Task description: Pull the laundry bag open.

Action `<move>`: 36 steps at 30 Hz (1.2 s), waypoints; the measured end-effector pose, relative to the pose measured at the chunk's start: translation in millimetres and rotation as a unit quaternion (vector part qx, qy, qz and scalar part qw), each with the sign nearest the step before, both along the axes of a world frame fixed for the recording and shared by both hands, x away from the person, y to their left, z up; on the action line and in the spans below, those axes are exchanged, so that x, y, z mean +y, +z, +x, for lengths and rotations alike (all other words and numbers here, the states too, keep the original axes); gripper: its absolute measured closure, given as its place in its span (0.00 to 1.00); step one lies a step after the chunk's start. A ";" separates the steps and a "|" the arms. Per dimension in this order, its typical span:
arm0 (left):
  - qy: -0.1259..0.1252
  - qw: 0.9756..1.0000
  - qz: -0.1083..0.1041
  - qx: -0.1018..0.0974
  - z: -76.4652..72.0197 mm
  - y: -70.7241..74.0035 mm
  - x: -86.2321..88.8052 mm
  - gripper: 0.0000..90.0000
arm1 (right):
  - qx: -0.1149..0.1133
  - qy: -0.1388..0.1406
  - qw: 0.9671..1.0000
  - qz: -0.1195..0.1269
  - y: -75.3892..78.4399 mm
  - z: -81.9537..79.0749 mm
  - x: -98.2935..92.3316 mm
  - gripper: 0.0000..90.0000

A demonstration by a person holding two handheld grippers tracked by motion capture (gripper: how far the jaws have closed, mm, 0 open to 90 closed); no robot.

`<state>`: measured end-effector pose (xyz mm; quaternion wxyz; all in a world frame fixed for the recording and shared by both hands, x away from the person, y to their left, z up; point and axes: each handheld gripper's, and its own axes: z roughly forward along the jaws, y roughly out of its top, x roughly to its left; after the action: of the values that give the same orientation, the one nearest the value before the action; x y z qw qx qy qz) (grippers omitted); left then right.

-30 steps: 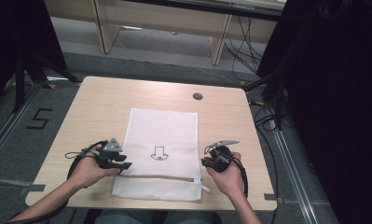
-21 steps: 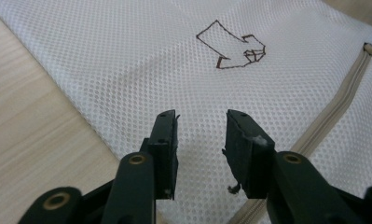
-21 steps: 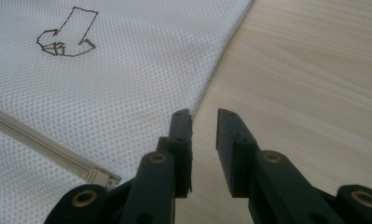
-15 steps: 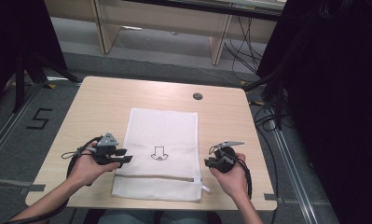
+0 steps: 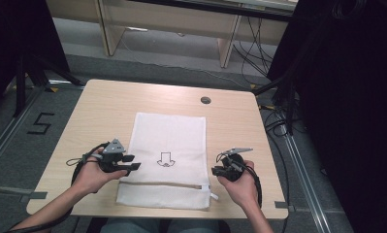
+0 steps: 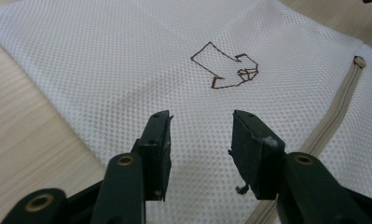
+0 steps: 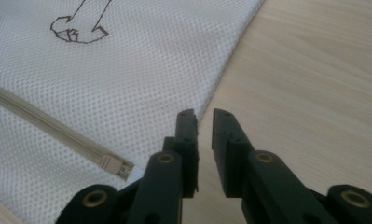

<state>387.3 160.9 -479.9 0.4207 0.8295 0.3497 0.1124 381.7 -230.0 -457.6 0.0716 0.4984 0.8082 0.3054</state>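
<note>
A white mesh bag lies flat on the wooden table. It has a hand-drawn arrow and a beige zipper near its front edge. My left gripper hovers at the bag's left edge, open, with nothing between its fingers. In the left gripper view, the left gripper hangs over the mesh short of the arrow. My right gripper sits just off the bag's right edge. In the right gripper view, the right gripper stands narrowly open and empty by the zipper pull.
A round cable grommet sits at the table's far edge. Cables trail from both grippers over the near table corners. A shelf unit and floor cables lie beyond the table, and dark curtains stand at both sides.
The right gripper has drawn slightly right and nearer, off the bag's right edge. The left gripper has only shifted a little at the bag's left edge.
</note>
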 end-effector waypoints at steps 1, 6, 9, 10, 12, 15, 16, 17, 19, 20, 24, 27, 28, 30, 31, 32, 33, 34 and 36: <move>-0.004 1.000 0.004 -0.004 -0.2 0.2 -1.1 0.61 | 0.001 0.007 1.000 -0.001 0.3 -0.1 -0.3 0.94; -0.014 1.000 0.007 -0.010 -3.7 -1.9 -3.8 0.54 | 0.001 0.024 1.000 -0.017 1.4 -0.9 1.5 1.00; -0.027 1.000 0.007 -0.010 -5.1 -3.8 -5.7 0.55 | 0.018 0.027 0.999 -0.019 0.8 -3.5 5.5 1.00; -0.031 0.999 0.007 -0.011 -5.6 -3.8 -6.7 0.55 | 0.025 0.031 0.999 -0.021 0.2 -4.6 6.7 1.00; -0.038 0.999 0.015 -0.017 -6.5 -2.4 -8.9 0.56 | 0.031 0.024 0.998 -0.046 0.9 -8.7 9.4 1.00; -0.045 0.998 0.023 -0.024 -6.9 -1.3 -13.3 0.57 | 0.042 0.024 0.998 -0.048 -1.1 -12.7 10.3 1.00; -0.045 0.999 0.020 -0.023 -6.9 -1.9 -15.8 0.57 | 0.040 0.030 0.998 -0.049 -2.0 -12.5 9.5 1.00; -0.045 0.998 0.024 -0.025 -7.1 -1.4 -18.2 0.57 | 0.042 0.032 0.997 -0.050 -2.4 -12.5 9.0 1.00; -0.053 0.998 0.025 -0.025 -7.8 -1.0 -23.2 0.57 | 0.048 0.032 0.997 -0.049 -4.3 -12.3 9.9 1.00; -0.056 0.998 0.024 -0.028 -8.4 -0.9 -26.2 0.58 | 0.053 0.034 0.997 -0.051 -5.5 -12.1 10.8 1.00; -0.075 0.996 0.024 -0.034 -9.7 3.4 -34.6 0.60 | 0.070 0.040 0.995 -0.052 -10.6 -11.6 17.1 1.00; -0.082 0.996 0.015 -0.033 -9.9 4.7 -39.5 0.61 | 0.075 0.048 0.994 -0.057 -14.6 -9.8 20.4 1.00; -0.088 0.995 0.020 -0.033 -9.2 5.2 -39.4 0.61 | 0.080 0.050 0.994 -0.058 -15.7 -9.4 20.9 1.00; -0.086 0.996 0.012 -0.030 -9.2 5.7 -41.9 0.61 | 0.085 0.051 0.993 -0.058 -18.6 -9.0 22.2 1.00; -0.091 0.995 0.011 -0.032 -8.6 5.9 -42.7 0.61 | 0.094 0.048 0.993 -0.059 -18.7 -9.4 23.0 1.00; -0.089 0.996 0.009 -0.022 -9.2 6.2 -43.6 0.61 | 0.088 0.055 0.993 -0.056 -20.1 -9.0 23.4 1.00; -0.092 0.995 0.009 -0.028 -9.0 5.8 -44.9 0.60 | 0.095 0.049 0.992 -0.059 -20.0 -9.4 24.5 1.00; -0.090 0.996 0.012 -0.023 -9.7 6.0 -45.7 0.60 | 0.097 0.051 0.992 -0.061 -21.1 -9.4 25.4 1.00; -0.097 0.995 0.013 -0.023 -10.4 4.9 -48.3 0.60 | 0.094 0.059 0.992 -0.061 -23.0 -9.3 26.7 1.00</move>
<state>376.9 112.6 -474.9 0.4269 0.8622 0.2559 0.0944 372.4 -203.3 -480.6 0.0075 0.4714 0.8562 0.2112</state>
